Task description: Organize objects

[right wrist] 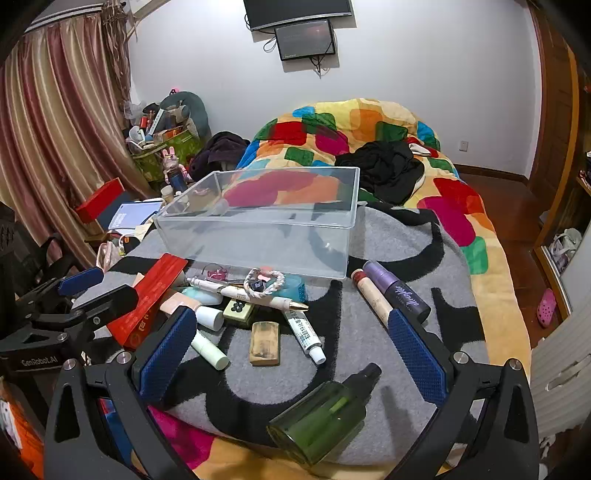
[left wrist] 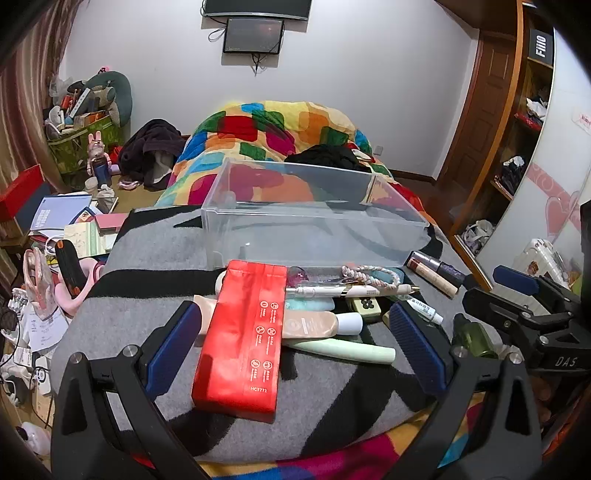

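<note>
Toiletries (right wrist: 266, 295) heaped before clear bin (right wrist: 258, 229)

This is a lived-in bedroom in a home: a bed (right wrist: 491, 258) under a bright patchwork quilt (right wrist: 354, 125), striped curtains (right wrist: 55, 122) at the window, two screens (right wrist: 303, 26) on the white wall, a wooden wardrobe (left wrist: 517, 122) with open shelves, and clothes (right wrist: 388, 170), books (left wrist: 55, 214) and a full bag (left wrist: 85, 136) on the floor.
</note>
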Demonstrator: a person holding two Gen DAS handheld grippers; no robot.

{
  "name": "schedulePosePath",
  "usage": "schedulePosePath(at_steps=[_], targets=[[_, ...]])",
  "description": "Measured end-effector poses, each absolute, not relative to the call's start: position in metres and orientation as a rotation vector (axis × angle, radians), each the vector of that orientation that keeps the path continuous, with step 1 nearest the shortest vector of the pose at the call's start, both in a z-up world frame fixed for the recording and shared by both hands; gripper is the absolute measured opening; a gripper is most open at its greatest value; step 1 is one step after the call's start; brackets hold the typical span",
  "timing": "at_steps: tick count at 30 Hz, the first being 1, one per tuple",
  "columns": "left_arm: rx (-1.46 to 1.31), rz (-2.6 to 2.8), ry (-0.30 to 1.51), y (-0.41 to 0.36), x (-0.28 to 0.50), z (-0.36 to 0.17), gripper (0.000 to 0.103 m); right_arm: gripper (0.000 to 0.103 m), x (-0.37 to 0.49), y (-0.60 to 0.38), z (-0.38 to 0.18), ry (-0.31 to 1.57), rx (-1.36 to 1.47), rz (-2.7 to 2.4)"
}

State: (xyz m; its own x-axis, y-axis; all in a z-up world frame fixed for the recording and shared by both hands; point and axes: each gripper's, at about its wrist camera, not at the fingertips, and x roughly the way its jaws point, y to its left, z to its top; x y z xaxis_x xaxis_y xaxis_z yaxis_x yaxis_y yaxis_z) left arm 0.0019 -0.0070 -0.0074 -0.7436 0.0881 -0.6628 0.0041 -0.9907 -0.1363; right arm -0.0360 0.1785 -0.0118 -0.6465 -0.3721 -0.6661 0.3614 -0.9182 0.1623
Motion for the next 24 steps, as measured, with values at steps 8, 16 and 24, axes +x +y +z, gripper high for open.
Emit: schedulePosePath(at_steps=[8, 16, 24], targets=[[-1.11, 2.881, -0.196, -0.0051, 0.0015, -0.0082, 0.103, 0.103, -0.0346, 0.1771, -0.0134, -0.014, 1.034, -2.528], [-1.114, 2.875, -0.186, -0.0021, -0.0001, -0.009, 0.103, 0.103, -0.0335, 0.1762, -0.0137, -0.021, 1.039, -2.521], [-1.12, 2.869, -0.181, 0.0004, 0.001, -0.0097, 0.103, 0.103, -0.0322, 0.1753, -0.0143, -0.022, 1.04, -2.518]])
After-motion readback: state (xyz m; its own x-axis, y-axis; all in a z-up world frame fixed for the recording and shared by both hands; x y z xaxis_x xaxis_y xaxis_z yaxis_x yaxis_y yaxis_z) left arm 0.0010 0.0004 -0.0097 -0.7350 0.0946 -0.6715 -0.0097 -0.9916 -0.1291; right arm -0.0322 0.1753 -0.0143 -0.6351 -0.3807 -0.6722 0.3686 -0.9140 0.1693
